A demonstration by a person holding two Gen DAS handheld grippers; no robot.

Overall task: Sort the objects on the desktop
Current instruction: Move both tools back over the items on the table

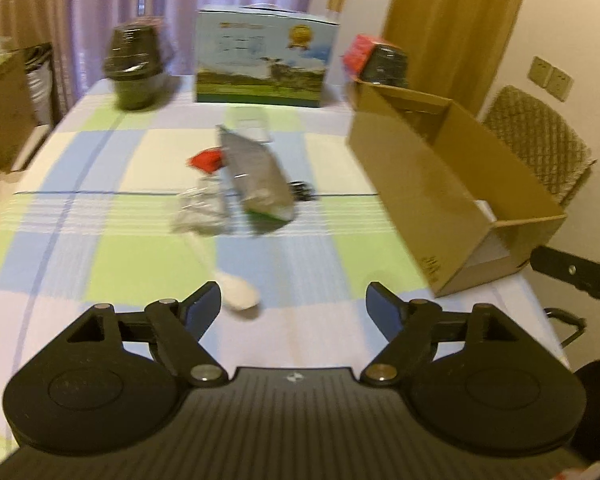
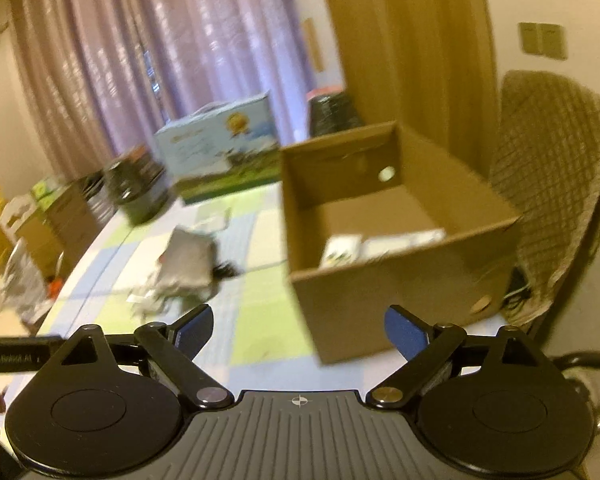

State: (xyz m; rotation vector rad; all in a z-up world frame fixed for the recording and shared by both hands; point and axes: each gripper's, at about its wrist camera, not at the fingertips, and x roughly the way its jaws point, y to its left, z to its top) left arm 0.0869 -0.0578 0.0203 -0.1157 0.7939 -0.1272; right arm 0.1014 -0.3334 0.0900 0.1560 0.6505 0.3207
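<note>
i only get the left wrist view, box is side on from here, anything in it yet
Observer: Yes. The right wrist view looks into the cardboard box; a few white packets lie on its floor.
Operator: right gripper holding something
Observer: No. The right gripper is open and empty, short of the box's near wall.
Operator: any holes in the box walls
Observer: One round hole shows in the far wall.

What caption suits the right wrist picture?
Open right hand-held gripper faces a cardboard box on a checked tablecloth.
</note>
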